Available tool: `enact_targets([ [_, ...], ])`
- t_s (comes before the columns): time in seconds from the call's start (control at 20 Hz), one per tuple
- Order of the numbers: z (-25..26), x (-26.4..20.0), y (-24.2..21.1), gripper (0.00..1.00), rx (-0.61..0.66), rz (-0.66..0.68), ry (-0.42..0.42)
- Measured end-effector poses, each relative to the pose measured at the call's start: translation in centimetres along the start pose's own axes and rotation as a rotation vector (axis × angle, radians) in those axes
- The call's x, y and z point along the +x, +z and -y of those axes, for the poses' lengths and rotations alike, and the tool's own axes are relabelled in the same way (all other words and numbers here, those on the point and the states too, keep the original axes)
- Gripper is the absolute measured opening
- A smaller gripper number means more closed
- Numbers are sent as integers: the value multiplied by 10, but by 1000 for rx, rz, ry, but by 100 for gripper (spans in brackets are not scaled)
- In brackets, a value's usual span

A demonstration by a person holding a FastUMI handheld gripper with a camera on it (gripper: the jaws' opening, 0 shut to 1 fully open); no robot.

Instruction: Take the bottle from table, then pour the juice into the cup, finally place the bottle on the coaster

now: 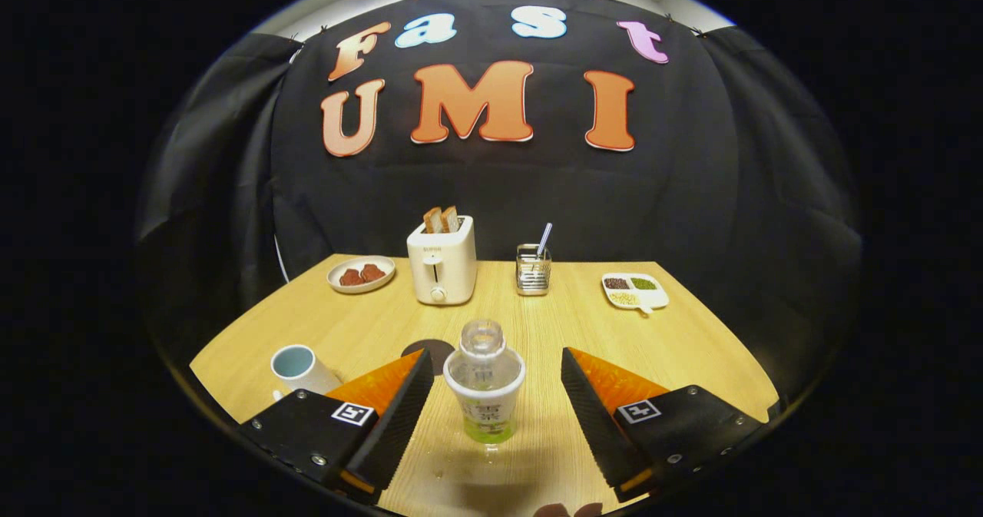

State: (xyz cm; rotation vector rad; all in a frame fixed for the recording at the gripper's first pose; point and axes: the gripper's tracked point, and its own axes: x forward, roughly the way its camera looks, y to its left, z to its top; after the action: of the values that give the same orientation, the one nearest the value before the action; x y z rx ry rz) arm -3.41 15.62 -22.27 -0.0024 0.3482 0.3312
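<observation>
A clear plastic bottle [485,382] with no cap stands upright on the wooden table [676,333], a little green juice at its bottom. It sits between my two fingers, with a gap on each side, so neither touches it. My gripper [495,371] is open. A white cup [298,367] with a pale blue inside stands to the left, just beyond my left finger [395,394]. A dark round coaster [430,350] lies flat just behind the left fingertip, to the left of the bottle and partly hidden by the finger.
At the back of the table stand a white toaster [441,265] with toast, a plate [360,274] of brown pieces to its left, a metal holder [532,270] with a straw, and a white divided dish [634,289] at the right.
</observation>
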Motion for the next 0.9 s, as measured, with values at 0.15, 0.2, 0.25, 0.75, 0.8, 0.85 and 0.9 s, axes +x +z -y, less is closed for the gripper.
enact_targets([
  [0.15, -2, 14, -28, 99, 15, -58, -6],
  [0.2, -2, 18, -37, 99, 19, -79, -8],
  [0.25, -2, 23, -44, 99, 23, -93, -16],
  [0.75, -16, 50, -67, 63, 70, -223, -21],
  [0.8, -16, 49, -68, 62, 71, -242, -24],
  [0.85, -16, 46, -66, 58, 73, -255, -33],
  [0.9, -16, 44, -60, 57, 67, -257, -49],
])
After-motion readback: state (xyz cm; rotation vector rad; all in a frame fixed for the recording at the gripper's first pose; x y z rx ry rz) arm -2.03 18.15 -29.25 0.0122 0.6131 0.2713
